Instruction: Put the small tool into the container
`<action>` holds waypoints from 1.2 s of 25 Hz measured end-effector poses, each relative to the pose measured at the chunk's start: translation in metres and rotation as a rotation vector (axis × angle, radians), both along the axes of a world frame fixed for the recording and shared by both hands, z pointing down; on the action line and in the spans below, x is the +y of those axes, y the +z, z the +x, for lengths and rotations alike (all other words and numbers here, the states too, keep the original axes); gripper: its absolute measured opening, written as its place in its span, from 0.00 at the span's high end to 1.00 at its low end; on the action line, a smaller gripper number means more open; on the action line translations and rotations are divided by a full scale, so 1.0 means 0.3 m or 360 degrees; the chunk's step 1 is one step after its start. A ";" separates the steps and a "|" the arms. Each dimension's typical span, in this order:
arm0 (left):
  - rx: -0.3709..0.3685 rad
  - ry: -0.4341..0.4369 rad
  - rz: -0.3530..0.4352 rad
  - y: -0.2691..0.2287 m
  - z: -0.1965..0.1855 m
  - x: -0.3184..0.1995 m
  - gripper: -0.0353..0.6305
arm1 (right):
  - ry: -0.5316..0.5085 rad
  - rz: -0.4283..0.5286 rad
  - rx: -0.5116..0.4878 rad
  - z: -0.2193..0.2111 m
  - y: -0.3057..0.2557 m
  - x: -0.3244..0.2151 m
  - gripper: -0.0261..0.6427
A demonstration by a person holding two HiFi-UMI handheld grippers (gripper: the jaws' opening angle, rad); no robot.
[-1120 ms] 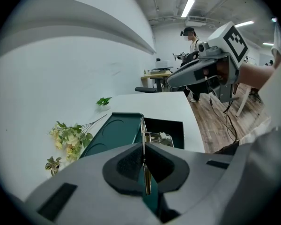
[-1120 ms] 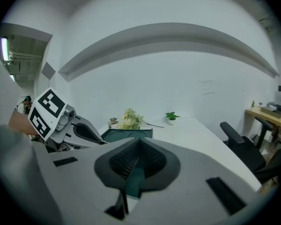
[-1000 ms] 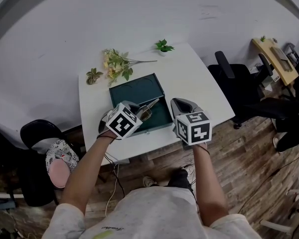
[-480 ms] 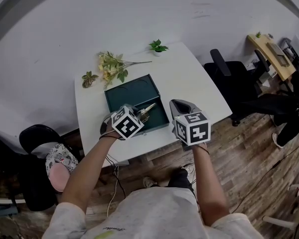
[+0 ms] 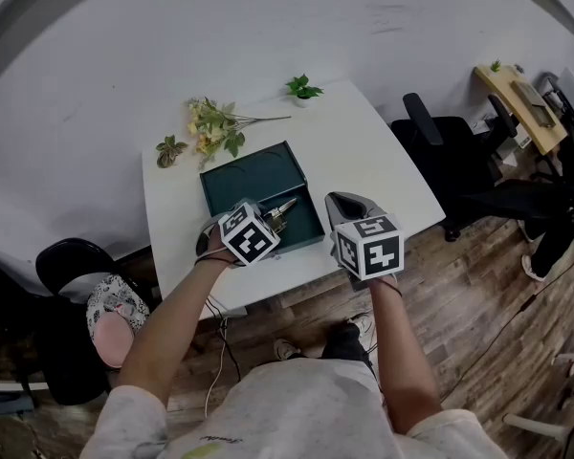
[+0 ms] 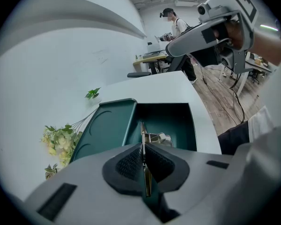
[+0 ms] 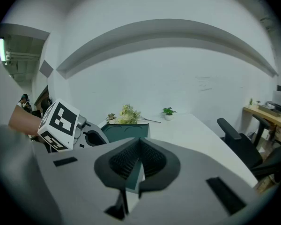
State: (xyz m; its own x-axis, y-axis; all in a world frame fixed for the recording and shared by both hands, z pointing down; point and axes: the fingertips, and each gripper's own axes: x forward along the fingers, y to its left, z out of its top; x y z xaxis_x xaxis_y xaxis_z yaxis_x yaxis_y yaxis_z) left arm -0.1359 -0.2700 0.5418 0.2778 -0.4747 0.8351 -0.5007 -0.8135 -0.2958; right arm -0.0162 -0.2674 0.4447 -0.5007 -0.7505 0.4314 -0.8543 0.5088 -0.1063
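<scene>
Thin, bright metal shows on the small tool (image 6: 157,138), clamped between the ribbed, matt black pads (image 6: 130,163) of the smooth grey plastic left hand-held gripper (image 6: 143,149). At frame centre, the dark green container (image 6: 171,118) has a dull, smooth finish. It rests on a plain white tabletop (image 5: 364,151), with wood-plank floor (image 5: 478,295) lower right.

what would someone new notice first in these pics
The dark green container lying open near the front edge of the white table draws the eye first, with the left tongs just over it, shut on a small metal tool. Next comes the spray of pale flowers at the table's far left side.
</scene>
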 end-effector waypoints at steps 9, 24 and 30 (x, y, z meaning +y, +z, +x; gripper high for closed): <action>0.0040 0.0003 -0.0001 0.003 0.026 0.008 0.91 | -0.0008 -0.0009 0.0008 -0.003 0.007 0.012 0.96; 0.0152 -0.0014 -0.0088 0.039 0.061 0.037 0.84 | -0.0010 -0.0026 -0.0009 -0.009 0.023 0.025 0.96; 0.0154 0.0004 -0.0106 0.050 0.072 0.050 0.83 | -0.0013 -0.0029 -0.0007 -0.008 0.026 0.030 0.96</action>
